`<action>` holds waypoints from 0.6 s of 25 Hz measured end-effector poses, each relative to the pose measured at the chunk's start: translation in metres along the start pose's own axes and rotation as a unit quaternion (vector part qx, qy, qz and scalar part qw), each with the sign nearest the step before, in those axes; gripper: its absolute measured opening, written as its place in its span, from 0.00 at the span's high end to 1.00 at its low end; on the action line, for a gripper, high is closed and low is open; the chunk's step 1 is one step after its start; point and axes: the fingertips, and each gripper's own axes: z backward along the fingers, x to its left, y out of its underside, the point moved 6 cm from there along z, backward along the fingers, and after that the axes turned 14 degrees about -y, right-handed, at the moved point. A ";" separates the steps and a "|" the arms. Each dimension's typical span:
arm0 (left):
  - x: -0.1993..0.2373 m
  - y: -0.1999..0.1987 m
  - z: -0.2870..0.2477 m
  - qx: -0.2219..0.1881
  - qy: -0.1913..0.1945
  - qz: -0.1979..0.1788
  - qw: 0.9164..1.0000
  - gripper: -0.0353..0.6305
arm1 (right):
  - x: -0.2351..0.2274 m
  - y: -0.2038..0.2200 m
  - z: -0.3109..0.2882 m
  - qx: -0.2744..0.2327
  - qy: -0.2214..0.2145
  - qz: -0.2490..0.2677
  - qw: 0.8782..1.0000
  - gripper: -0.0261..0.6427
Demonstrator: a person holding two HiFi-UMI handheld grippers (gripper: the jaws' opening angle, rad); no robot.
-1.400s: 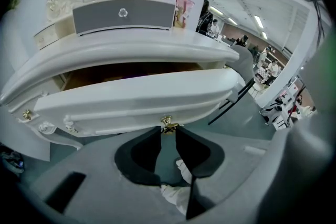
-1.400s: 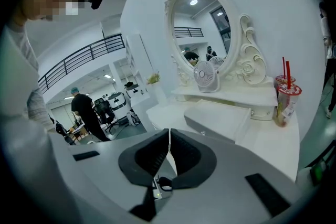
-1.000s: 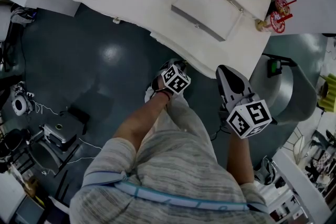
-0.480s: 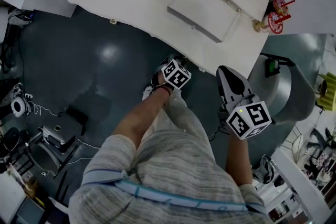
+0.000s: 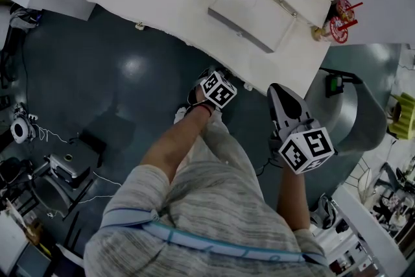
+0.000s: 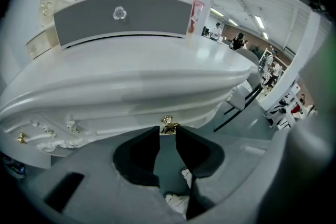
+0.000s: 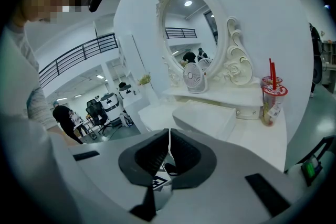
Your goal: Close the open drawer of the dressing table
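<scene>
The white dressing table point(image 5: 162, 0) fills the top of the head view. On its top a small grey-fronted drawer point(image 5: 249, 13) stands pulled out; in the left gripper view its front point(image 6: 123, 18) carries a clear knob. My left gripper point(image 5: 212, 76) points down at the table's front edge. Its jaws stand a little apart, and a gold knob point(image 6: 168, 124) on the table's front sits right at their tips; I cannot tell if they touch it. My right gripper point(image 5: 283, 95) hangs to the right, short of the table, shut on nothing point(image 7: 168, 150).
An oval mirror point(image 7: 191, 29), a small fan point(image 7: 192, 77) and a red-strawed cup point(image 7: 273, 99) stand at the table's back. A grey round chair point(image 5: 353, 113) is at the right. Cables and gear point(image 5: 61, 165) lie on the dark floor at the left.
My left gripper has edged forward to the table's front edge. The right gripper has stayed where it was.
</scene>
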 end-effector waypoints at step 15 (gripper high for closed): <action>0.005 -0.008 0.075 -0.076 0.009 0.057 0.995 0.80 | 0.029 0.003 0.002 -0.015 -0.017 0.014 1.000 0.94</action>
